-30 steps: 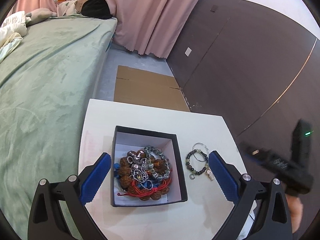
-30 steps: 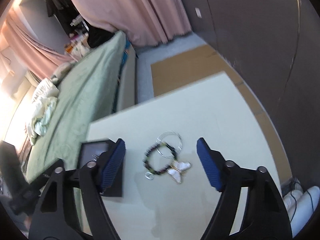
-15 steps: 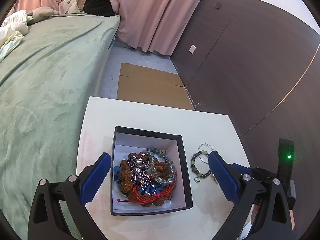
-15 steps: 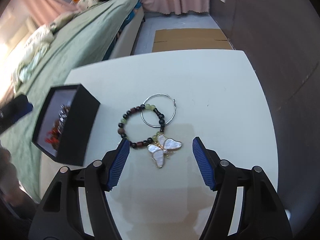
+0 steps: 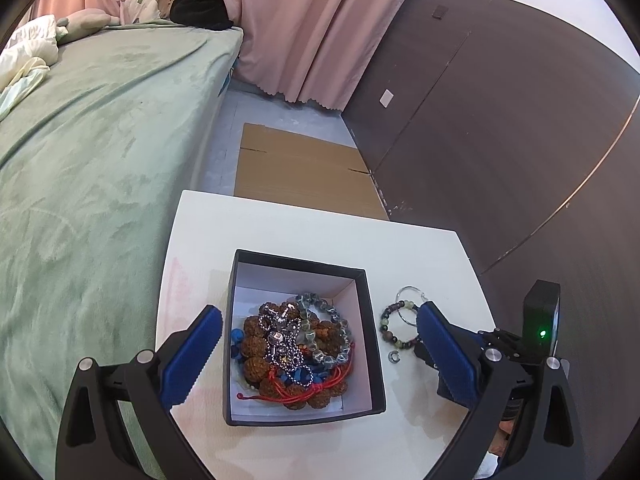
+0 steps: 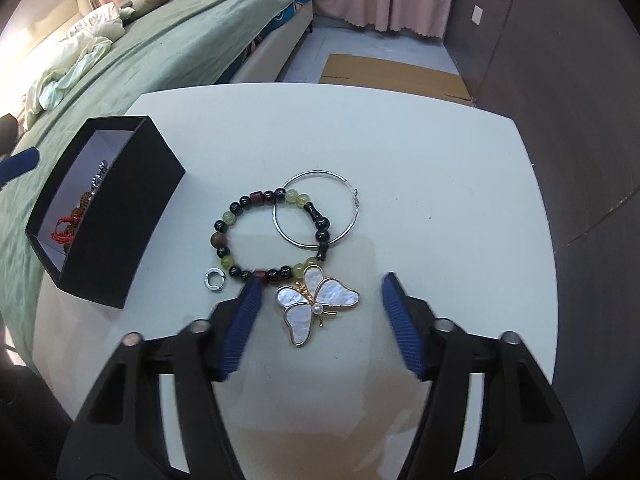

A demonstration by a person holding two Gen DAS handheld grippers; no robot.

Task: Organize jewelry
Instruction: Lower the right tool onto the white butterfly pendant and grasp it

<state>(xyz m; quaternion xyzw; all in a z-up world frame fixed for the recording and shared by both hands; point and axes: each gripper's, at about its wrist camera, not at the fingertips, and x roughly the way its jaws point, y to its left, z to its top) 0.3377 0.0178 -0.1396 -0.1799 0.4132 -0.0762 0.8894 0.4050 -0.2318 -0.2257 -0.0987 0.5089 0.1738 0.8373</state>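
Note:
A black box [image 5: 374, 344] on the white table [image 5: 280, 224] holds a tangle of bead bracelets, chains and red cord [image 5: 296, 348]. My left gripper [image 5: 319, 314] stands open, a finger on each side of the box, gripping nothing. Right of the box lie a dark-and-green beaded bracelet [image 6: 224, 236], a silver hoop [image 6: 316, 210], a small silver ring [image 6: 214, 279] and a pearly butterfly brooch [image 6: 316, 304]. My right gripper [image 6: 322, 286] hangs low over the brooch. Its jaws are closing with the brooch between them, and the pads are clear of it.
A bed with a green cover [image 5: 80, 160] runs along the table's left side. Flat cardboard [image 5: 296, 176] lies on the floor beyond the table, below a pink curtain [image 5: 312, 20]. A dark panelled wall [image 5: 500, 140] stands to the right.
The right gripper has dropped closer to the table and rolled level, ending astride the butterfly brooch with its jaws narrower. The left gripper has hardly moved.

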